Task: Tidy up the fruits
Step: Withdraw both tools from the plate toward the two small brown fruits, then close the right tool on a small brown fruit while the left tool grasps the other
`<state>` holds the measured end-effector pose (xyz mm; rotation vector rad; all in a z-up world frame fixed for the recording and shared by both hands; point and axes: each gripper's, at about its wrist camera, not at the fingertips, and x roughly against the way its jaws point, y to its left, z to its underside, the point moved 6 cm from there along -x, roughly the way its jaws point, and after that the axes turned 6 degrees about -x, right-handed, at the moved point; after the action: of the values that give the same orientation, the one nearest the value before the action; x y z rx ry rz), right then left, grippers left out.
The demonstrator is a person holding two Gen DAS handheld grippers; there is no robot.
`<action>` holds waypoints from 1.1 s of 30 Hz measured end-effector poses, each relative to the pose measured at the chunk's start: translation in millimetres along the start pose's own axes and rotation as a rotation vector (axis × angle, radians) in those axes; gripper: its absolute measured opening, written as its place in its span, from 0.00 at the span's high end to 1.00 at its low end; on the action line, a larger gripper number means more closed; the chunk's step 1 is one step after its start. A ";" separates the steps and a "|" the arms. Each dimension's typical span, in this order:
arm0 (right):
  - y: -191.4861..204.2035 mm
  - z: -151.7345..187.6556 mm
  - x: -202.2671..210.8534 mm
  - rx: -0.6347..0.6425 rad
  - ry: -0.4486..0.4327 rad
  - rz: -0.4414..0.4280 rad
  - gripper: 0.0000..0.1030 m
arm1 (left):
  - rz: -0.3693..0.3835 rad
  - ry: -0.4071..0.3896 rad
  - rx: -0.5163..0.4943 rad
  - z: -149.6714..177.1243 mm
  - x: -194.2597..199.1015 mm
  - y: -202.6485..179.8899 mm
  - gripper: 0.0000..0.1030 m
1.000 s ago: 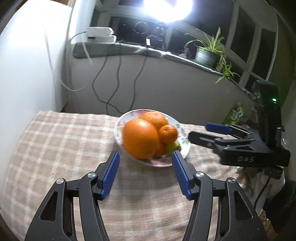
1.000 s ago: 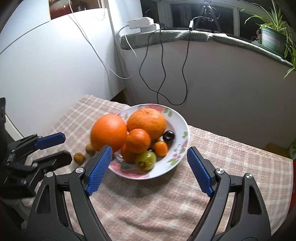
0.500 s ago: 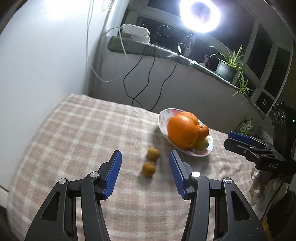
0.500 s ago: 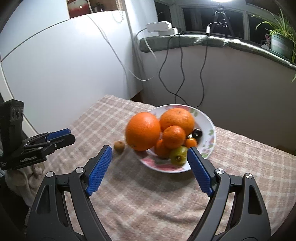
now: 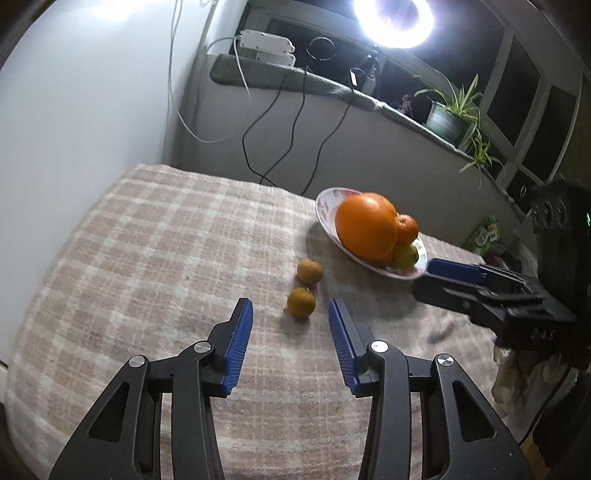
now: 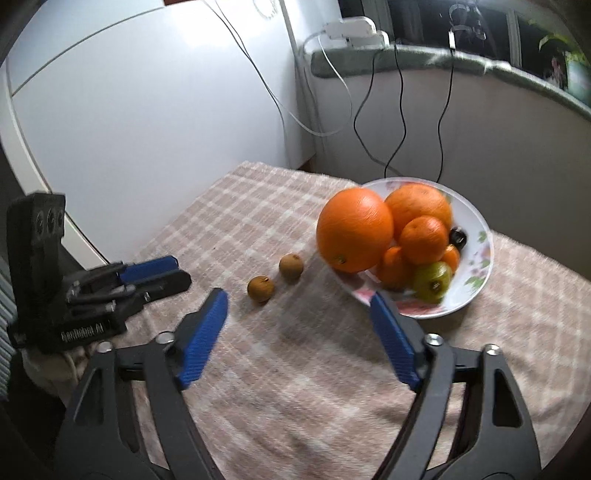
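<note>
A floral white bowl (image 6: 476, 273) on the checked cloth holds two big oranges (image 6: 354, 229), smaller tangerines (image 6: 423, 240), a green fruit (image 6: 433, 280) and a dark one. It also shows in the left wrist view (image 5: 327, 214). Two small brown fruits (image 5: 301, 302) (image 5: 309, 271) lie on the cloth left of the bowl; they also show in the right wrist view (image 6: 260, 289) (image 6: 291, 267). My left gripper (image 5: 290, 317) is open, just short of the nearer brown fruit. My right gripper (image 6: 299, 310) is open and empty, in front of the bowl.
The checked cloth (image 5: 147, 258) covers the table. A white wall (image 6: 147, 110) stands on the left. A ledge (image 5: 295, 79) behind carries a power strip, hanging cables and a potted plant (image 5: 450, 118). A ring light (image 5: 393, 18) glares above.
My left gripper has swung left from the bowl to face the two brown fruits and come closer to them. My right gripper has pulled back and turned left, bringing both brown fruits into view.
</note>
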<state>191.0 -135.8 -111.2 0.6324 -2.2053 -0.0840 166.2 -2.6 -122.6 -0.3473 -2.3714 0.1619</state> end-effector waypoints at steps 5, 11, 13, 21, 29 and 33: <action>-4.1 0.5 -17.9 -0.118 0.044 -0.020 0.41 | 0.011 0.021 -0.028 5.6 -9.7 -6.4 0.63; -4.4 0.1 -33.0 -0.223 0.053 -0.035 0.50 | 0.028 0.037 -0.048 7.9 -20.4 -10.9 0.67; -2.6 -0.2 -39.2 -0.246 0.056 -0.031 0.53 | 0.037 0.042 -0.053 8.3 -23.7 -12.2 0.67; -0.4 -8.6 -63.6 -0.333 0.065 -0.006 0.59 | 0.066 0.058 -0.045 6.1 -37.1 -11.1 0.68; -1.8 -14.9 -85.1 -0.369 0.084 0.020 0.64 | 0.093 0.076 -0.034 4.9 -49.9 -9.6 0.68; -3.4 -19.6 -90.2 -0.369 0.076 0.043 0.65 | 0.102 0.080 -0.015 5.5 -54.7 -5.0 0.69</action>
<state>255.3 -93.8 -162.5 0.3753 -2.0562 -0.4264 199.8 -23.5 -161.0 -0.4733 -2.2786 0.1748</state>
